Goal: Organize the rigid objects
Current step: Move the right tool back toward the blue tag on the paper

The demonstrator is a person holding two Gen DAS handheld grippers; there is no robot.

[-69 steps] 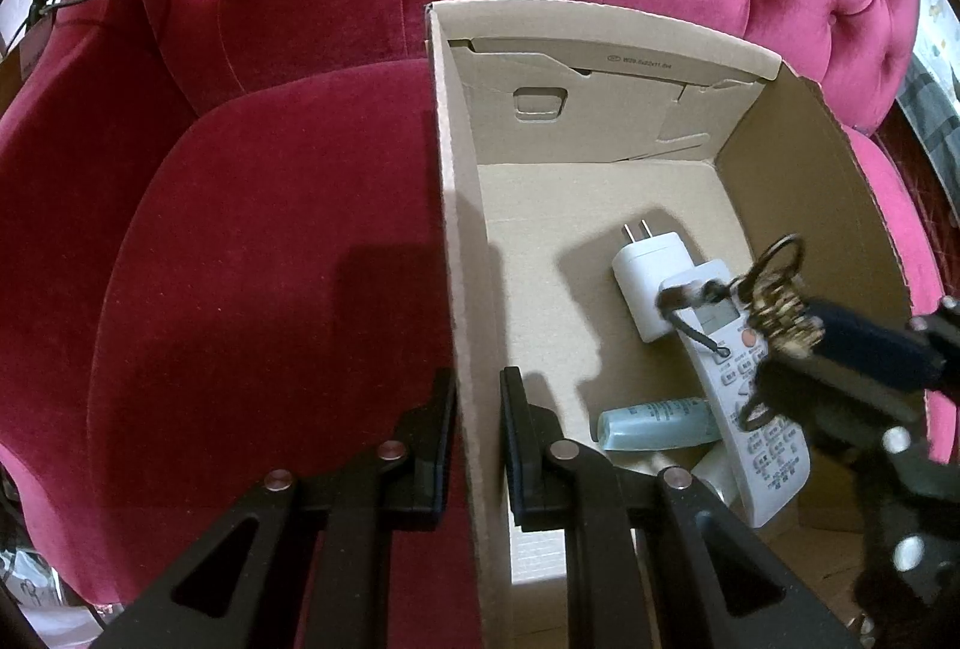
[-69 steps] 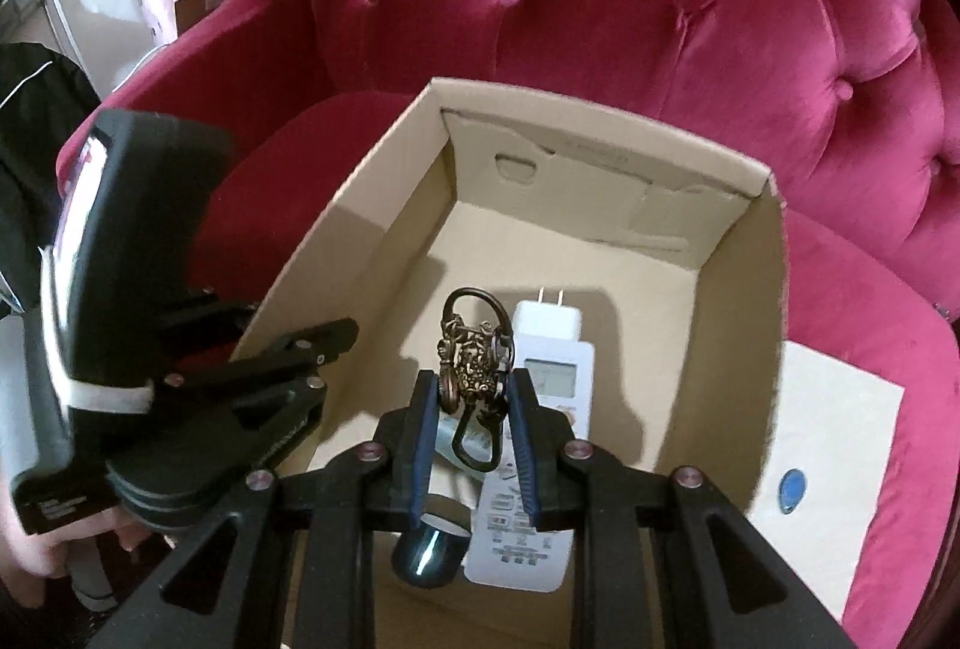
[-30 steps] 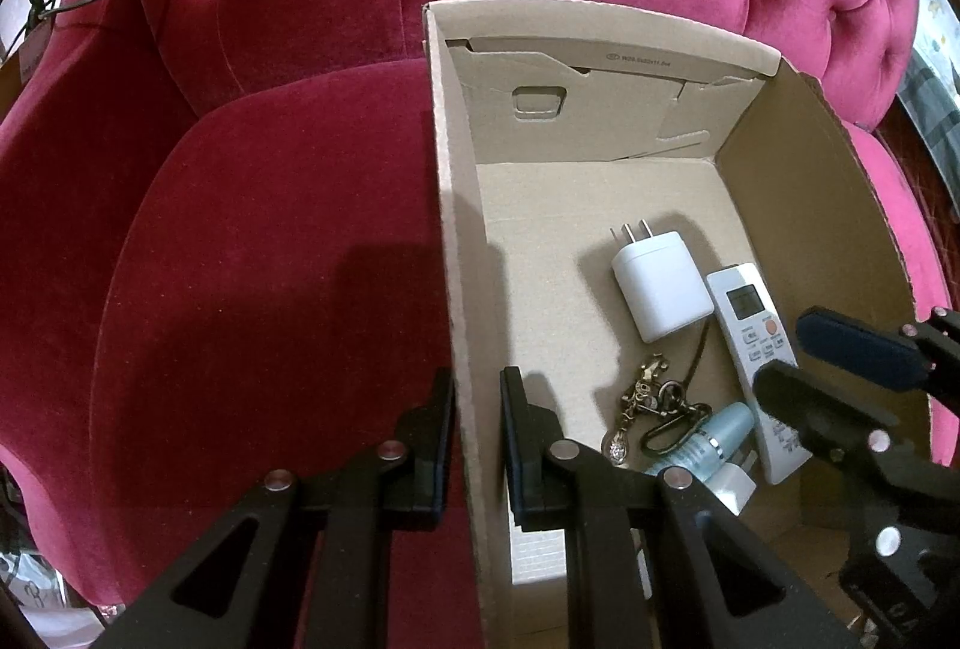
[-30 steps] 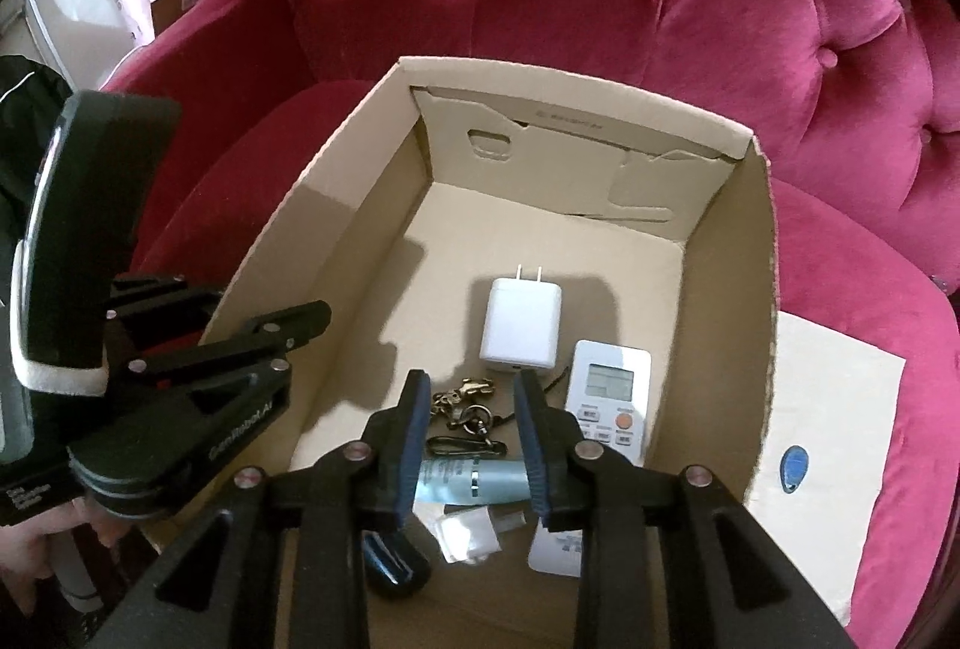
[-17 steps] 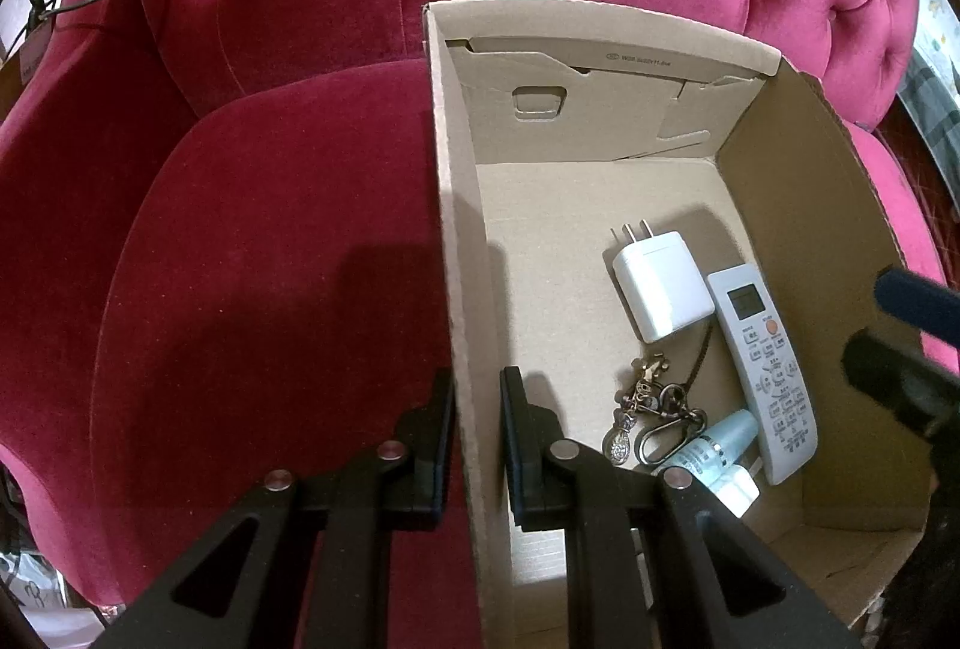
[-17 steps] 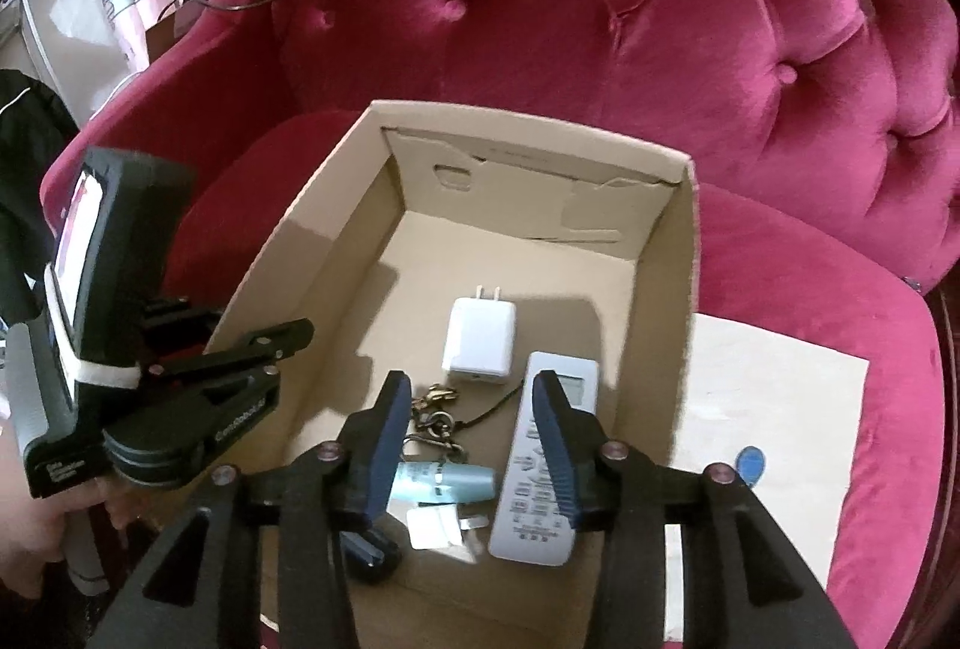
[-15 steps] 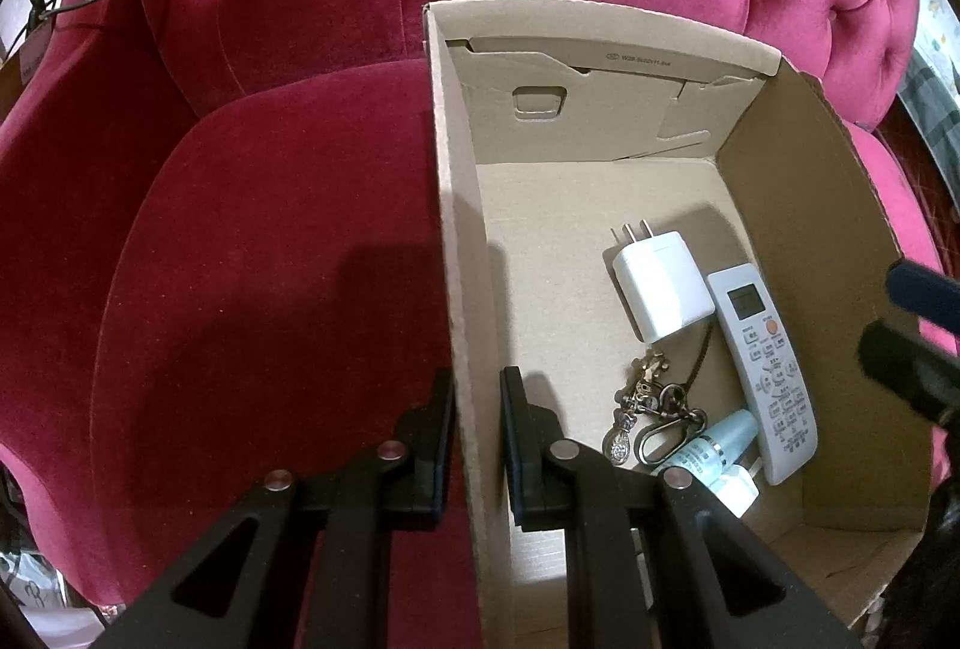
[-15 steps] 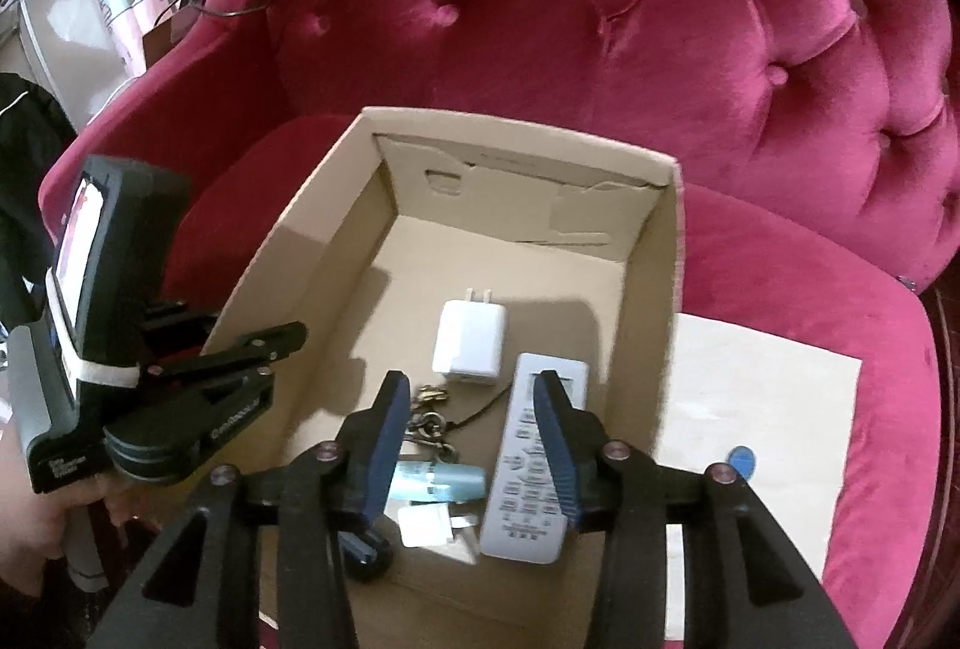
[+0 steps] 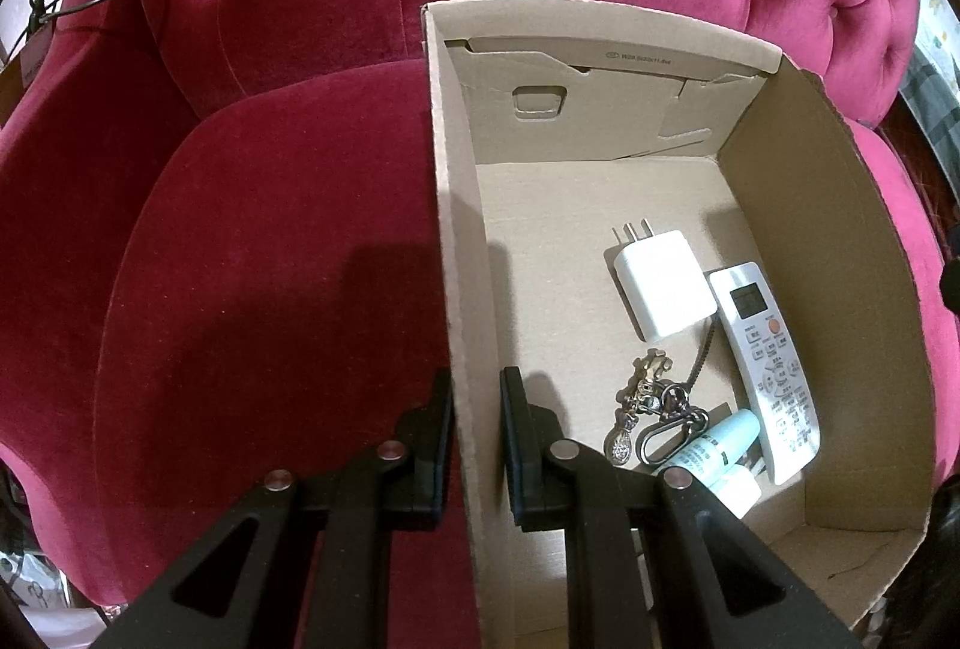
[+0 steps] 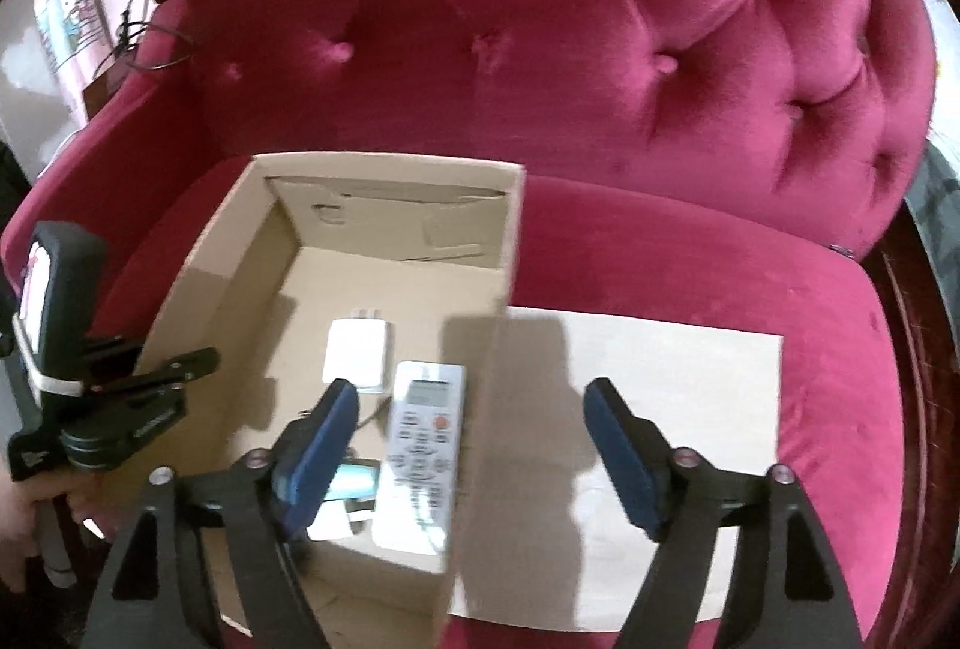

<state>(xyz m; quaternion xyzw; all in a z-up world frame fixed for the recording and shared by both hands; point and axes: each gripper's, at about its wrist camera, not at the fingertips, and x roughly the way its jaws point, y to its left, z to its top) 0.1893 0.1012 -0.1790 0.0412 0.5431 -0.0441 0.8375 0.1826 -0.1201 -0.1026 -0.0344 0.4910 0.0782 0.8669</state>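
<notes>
Seemingly empty, right gripper wide over box.

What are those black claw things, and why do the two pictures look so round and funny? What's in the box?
The claws are two grabber tools that a person holds, one in each hand. Each has a tiny camera looking along its two fingers, and the lens bends the picture round.

One picture is from the left gripper. It is pinched shut on the side wall of the cardboard box, holding it steady on the red sofa.

The other is from the right gripper. Its blue fingers have just been opening and hold nothing. It sits above the box's other wall, by a flat cardboard sheet.

Inside the box lie a white charger, a remote, a keychain and a small blue tube.
</notes>
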